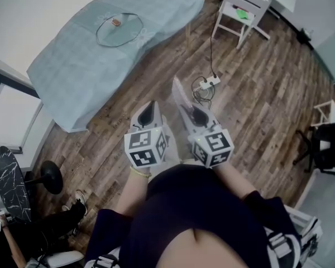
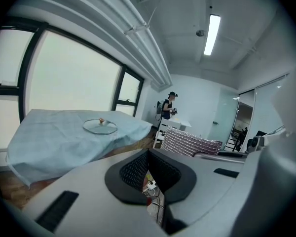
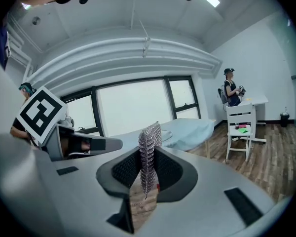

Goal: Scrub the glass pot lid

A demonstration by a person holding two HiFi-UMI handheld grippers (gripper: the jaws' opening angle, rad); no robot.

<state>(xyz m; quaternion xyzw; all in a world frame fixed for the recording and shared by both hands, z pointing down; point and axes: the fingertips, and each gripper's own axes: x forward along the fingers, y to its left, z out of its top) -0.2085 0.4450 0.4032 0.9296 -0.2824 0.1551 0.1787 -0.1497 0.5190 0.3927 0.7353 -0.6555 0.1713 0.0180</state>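
The left grey two-jaw gripper (image 1: 149,111) has its jaws fully together with nothing between them. The right grey two-jaw gripper (image 1: 191,109) has its jaws clamped on a silver chain-mail scrubber (image 3: 149,142). Both are held side by side before the torso (image 1: 195,216), pointing forward and slightly down.

No words, numbers or brand names are showing clearly enough to be read in any view. The only printed signs are black-and-white square code patterns. They are sitting on the faces of the left marker cube (image 1: 147,148), which is riding on the left hand-held gripper (image 1: 151,106), and of the right marker cube (image 1: 214,147) on the right hand-held gripper (image 1: 191,108). In the right gripper view one code pattern (image 3: 39,113) is facing the camera at the left, showing blocky black shapes on white rather than letters.
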